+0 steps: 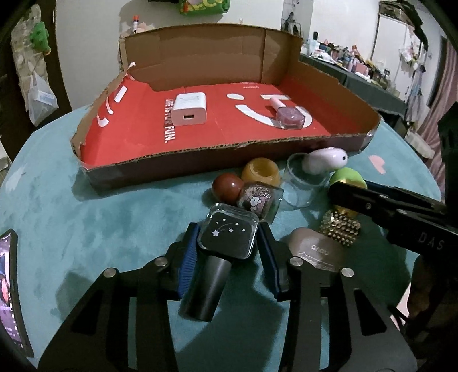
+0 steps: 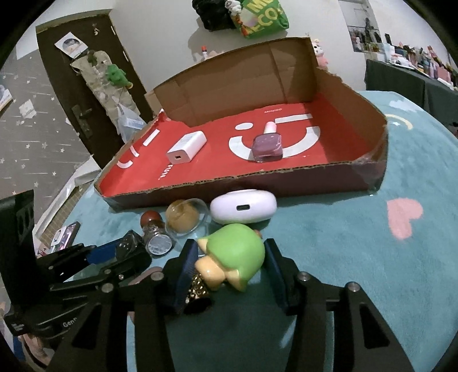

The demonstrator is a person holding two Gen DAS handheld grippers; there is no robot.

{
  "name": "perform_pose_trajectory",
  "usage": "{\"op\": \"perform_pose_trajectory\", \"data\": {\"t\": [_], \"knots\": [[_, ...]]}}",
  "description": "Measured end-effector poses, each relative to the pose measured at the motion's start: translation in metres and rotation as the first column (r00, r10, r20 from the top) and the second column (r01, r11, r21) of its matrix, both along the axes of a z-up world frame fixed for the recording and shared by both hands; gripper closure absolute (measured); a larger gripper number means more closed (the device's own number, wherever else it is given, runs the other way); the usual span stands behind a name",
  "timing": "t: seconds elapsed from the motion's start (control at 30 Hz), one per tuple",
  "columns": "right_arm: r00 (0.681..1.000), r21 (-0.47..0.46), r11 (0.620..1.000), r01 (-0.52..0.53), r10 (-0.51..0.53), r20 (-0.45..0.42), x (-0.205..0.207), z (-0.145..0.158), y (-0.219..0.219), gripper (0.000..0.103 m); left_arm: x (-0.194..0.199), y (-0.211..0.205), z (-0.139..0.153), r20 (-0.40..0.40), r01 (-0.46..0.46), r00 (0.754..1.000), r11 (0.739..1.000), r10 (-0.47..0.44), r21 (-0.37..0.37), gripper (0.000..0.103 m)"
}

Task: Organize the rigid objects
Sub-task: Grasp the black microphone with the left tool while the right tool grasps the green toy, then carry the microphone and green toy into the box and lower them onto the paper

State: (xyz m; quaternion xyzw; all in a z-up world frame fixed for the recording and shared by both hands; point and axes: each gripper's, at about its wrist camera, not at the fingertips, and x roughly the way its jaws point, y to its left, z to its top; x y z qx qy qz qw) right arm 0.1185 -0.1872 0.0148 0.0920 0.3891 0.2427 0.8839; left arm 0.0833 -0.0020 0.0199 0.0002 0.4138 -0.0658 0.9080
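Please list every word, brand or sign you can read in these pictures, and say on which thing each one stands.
"FUN." – red floor of the cardboard box; the words before it are too blurred.
"MINISO" – red floor near the back wall, right wrist view, mirrored and small.
"DAS" – body of the right tool.
Lettering on the green bag on the wall: cut off, unreadable.

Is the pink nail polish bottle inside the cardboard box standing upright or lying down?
Lying down. The pink nail polish bottle rests on its side on the red floor of the cardboard box, its pale cap pointing toward the back wall.

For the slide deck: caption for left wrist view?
Left hand-held gripper grips a star-printed black bottle before the red-lined cardboard tray.
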Motion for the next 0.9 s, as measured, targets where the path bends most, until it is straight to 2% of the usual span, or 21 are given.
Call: {"op": "perform_pose_trajectory", "data": {"t": [0.23,0.53,0.9], "knots": [[0.998,0.018,1.000,-0.004,0.003,0.062,-0.012,0.020,-0.005,0.053,-0.010,-0.002,0.020,0.061,0.009,0.998,1.000,-0.008,-0.011,0.065],[0.994,0.029,0.999,-0.025,0.022,0.103,-0.020,0.038,-0.004,0.053,-0.012,-0.003,0.035,0.096,0.014,0.995,1.000,-0.013,-0.015,0.067],[0.993,0.033,0.998,-0.048,0.044,0.107,-0.017,0.044,0.000,0.053,-0.008,-0.001,0.046,0.116,0.018,0.993,1.000,-0.016,-0.017,0.067]]}}
